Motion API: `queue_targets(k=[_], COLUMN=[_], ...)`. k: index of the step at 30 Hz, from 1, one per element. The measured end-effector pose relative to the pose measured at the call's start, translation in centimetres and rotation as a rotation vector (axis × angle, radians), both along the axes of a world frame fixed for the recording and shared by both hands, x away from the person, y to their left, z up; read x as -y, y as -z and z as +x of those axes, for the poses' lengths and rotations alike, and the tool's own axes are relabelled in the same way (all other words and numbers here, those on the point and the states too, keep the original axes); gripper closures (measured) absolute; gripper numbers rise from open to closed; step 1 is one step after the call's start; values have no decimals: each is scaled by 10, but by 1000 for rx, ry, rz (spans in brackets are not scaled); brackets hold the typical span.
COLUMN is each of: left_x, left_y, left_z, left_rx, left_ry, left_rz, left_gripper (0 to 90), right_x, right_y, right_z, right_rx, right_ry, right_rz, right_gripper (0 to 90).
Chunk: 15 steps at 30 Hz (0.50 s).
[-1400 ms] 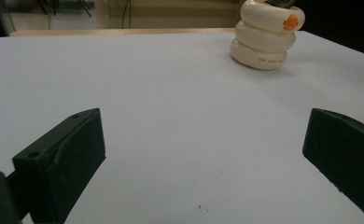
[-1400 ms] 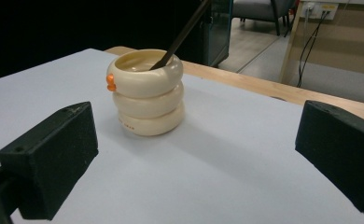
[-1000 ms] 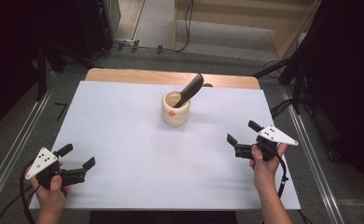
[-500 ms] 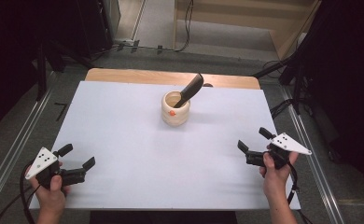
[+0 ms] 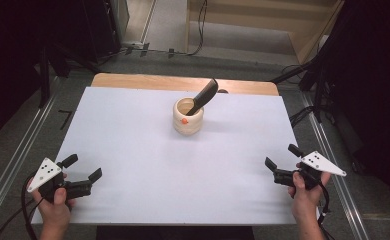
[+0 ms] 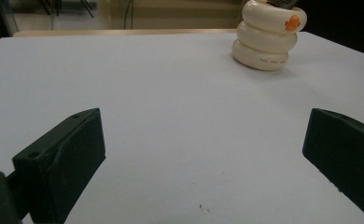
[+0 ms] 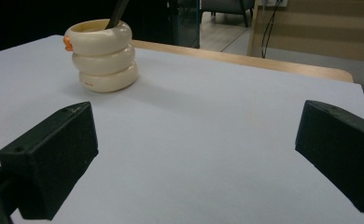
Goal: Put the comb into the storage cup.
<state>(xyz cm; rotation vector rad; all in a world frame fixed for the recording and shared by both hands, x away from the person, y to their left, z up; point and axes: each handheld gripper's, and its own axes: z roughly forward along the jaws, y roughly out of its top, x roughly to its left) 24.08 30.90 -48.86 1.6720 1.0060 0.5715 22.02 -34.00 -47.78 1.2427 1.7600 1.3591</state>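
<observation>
A white table (image 5: 148, 150) seen from above, with a person's hands at its near edge, each holding a two-jaw gripper. Toward the far middle stands a cream ringed holder (image 5: 188, 116), three stacked rounded bands with a small orange mark on its front. A dark utensil (image 5: 204, 96) stands in it, leaning toward the far right.

The high view takes in the whole utensil and both hands. The left gripper view shows the holder (image 6: 269, 33) at far right, with small red print on its lowest band and the orange mark near the rim. The right gripper view shows the holder (image 7: 104, 53) at far left, with the lower part of the utensil (image 7: 118, 13) rising from it.

The left gripper (image 5: 81, 173) sits at the near left corner, jaws spread wide, holding nothing. The right gripper (image 5: 282, 161) sits near the right edge, jaws equally wide apart and empty. Both hover over bare table, well apart from the holder.
</observation>
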Motion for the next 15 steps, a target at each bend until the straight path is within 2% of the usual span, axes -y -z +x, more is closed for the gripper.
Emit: queue_targets(k=[15], left_x=[-1], left_y=[0], left_z=[0], left_rx=[-1], left_ry=[-5], left_rz=[-10], left_gripper=[0], right_x=[19], right_y=[17], right_z=[-16], right_rx=[-25], right_ry=[25], right_rz=[8], right_gripper=[0])
